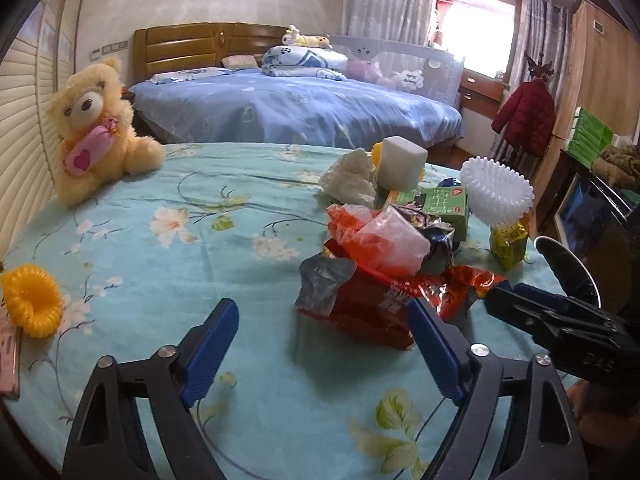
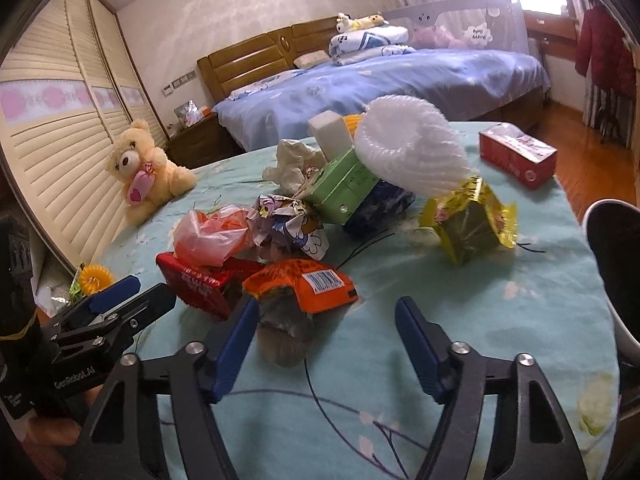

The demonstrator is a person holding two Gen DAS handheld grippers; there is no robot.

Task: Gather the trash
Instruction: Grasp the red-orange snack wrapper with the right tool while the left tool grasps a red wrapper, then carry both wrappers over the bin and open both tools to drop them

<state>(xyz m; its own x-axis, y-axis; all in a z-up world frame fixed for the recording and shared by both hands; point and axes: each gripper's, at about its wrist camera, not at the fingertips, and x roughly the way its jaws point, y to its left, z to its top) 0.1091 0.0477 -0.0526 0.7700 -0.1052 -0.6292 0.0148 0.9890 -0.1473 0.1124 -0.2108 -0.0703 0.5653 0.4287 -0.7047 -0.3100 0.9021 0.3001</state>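
The left wrist camera is looking forward and downward across the round table in its pale blue flowered cloth (image 1: 168,264), close to it. The right wrist camera is facing likewise from the right. Both are sharing the heap of crumpled wrappers (image 1: 384,248) (image 2: 280,232).

Blown-out window (image 1: 476,28) glare, fisheye-warped edges

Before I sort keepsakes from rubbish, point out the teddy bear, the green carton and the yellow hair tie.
teddy bear (image 1: 94,128): left wrist view, chest.
green carton (image 2: 344,186): right wrist view, side panel.
yellow hair tie (image 1: 34,306): left wrist view, coiled rim.
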